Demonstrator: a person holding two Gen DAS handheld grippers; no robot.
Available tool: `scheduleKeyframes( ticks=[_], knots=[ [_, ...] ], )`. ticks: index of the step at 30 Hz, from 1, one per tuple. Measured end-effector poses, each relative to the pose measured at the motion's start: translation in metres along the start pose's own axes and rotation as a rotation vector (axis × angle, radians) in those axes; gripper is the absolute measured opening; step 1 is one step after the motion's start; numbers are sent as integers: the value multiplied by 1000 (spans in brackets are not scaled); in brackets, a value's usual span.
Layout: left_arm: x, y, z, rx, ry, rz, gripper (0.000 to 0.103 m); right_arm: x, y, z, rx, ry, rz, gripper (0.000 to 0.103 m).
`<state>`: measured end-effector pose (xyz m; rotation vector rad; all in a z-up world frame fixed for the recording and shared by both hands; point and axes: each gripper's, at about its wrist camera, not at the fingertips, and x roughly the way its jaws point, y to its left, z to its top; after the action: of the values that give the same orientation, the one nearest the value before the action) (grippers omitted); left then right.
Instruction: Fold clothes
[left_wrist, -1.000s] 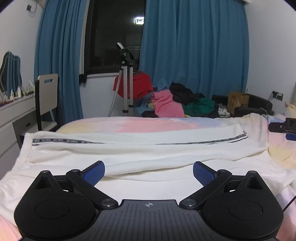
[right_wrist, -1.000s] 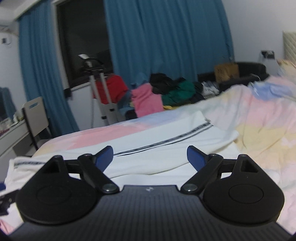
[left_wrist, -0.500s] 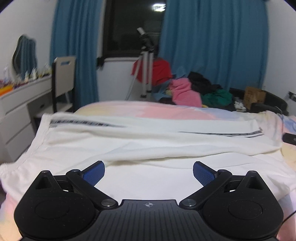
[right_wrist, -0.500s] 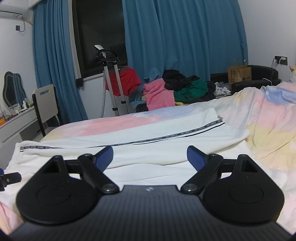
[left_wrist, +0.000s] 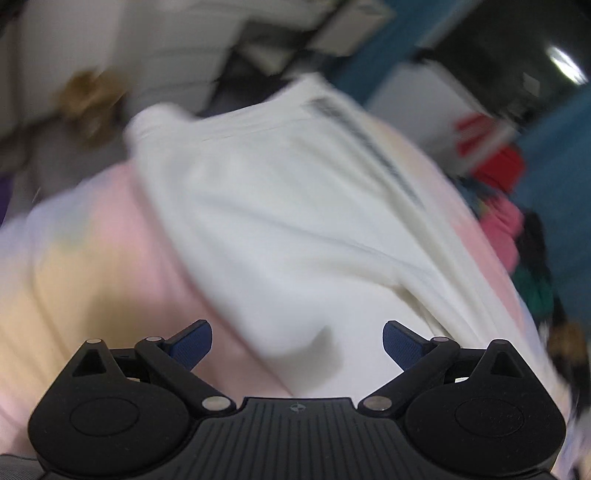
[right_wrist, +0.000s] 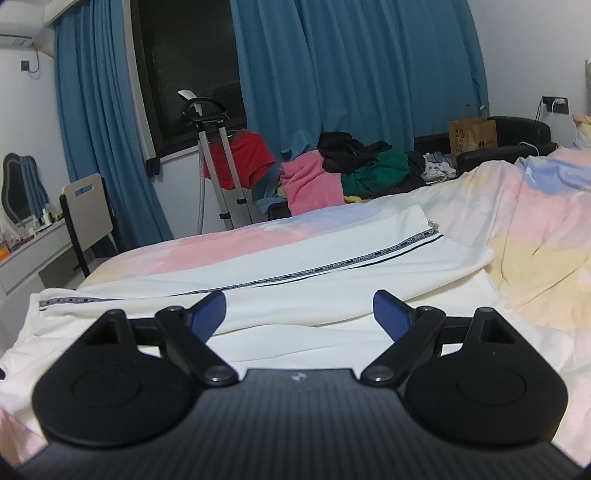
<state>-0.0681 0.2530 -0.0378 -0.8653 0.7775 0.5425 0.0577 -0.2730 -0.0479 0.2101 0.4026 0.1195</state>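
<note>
At the left, the left gripper (left_wrist: 297, 338) hangs with its blue pads spread wide and nothing between them, tilted over the waist end of the white trousers (right_wrist: 295, 291), though its own view is badly blurred. The trousers lie spread on the pastel bed (right_wrist: 535, 236), their long axis running left to right across both views, with a dark printed stripe (right_wrist: 332, 266) along the upper leg. The waist end reaches toward the bed's left edge and the cuff end toward the right. The right gripper (right_wrist: 299, 312) is likewise spread and empty, poised just above the middle of the trousers, the cuffs ahead and to its right. I judge each gripper nearer its own end, so a lengthwise fold would likely bring one end across to the other.
</note>
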Motion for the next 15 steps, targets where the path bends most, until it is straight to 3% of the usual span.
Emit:
scheduleKeyframes(
  ticks=[7, 12, 15],
  knots=[
    [5, 31, 35, -144, 138, 65, 98, 0, -19, 1, 77, 14, -38, 88],
    [2, 44, 58, -143, 92, 137, 98, 2, -35, 0, 143, 27, -82, 87],
    [8, 59, 59, -193, 71, 164, 98, 4, -42, -1, 171, 33, -116, 80]
  ],
)
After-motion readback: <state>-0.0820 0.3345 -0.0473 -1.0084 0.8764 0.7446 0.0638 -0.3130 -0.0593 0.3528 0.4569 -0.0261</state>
